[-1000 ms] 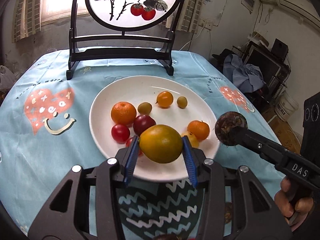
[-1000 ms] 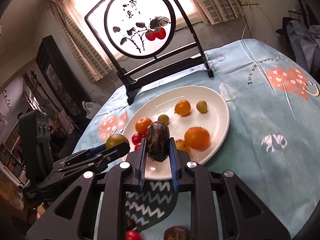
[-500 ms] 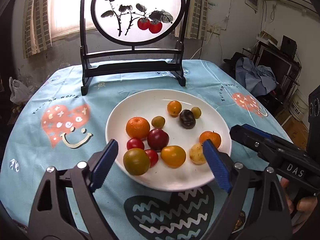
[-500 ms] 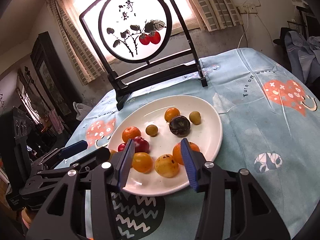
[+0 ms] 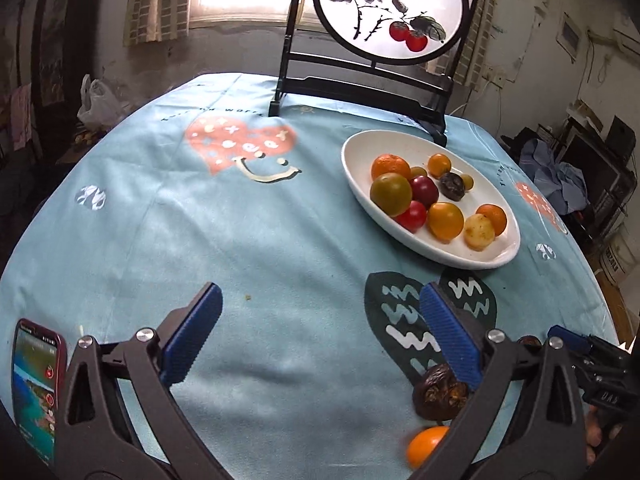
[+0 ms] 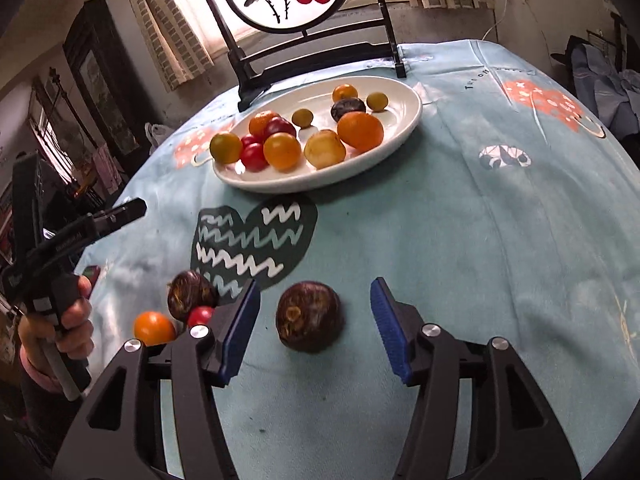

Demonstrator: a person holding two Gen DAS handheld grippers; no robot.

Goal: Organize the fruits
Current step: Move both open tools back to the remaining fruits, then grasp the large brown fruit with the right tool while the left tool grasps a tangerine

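A white plate [image 5: 494,258] [image 6: 304,188] holds several small fruits: oranges, red and yellow tomatoes, a green-orange fruit [image 5: 391,194] and a dark brown one [image 6: 347,108]. My left gripper [image 5: 320,300] hangs over bare tablecloth short of the plate; its jaws are opening wide with nothing between them. My right gripper [image 6: 314,284] is low over the cloth, jaws opening. A dark brown round fruit [image 6: 310,322] lies between its pads with a gap on each side. Left of it lie another brown fruit [image 6: 188,296] [image 5: 440,394], a red tomato [image 6: 200,314] and an orange fruit [image 6: 154,328] [image 5: 426,444].
A black stand with a round painted screen [image 5: 390,8] rises behind the plate. A phone [image 5: 36,388] lies at the near left table edge. A person's hand [image 6: 76,320] grips the left tool. The round table's blue cloth [image 5: 240,220] drops off on all sides.
Both grippers let go of their fruits onto the plate, opened and drew back to the near side of the table. The right one now straddles a brown fruit lying on the cloth.
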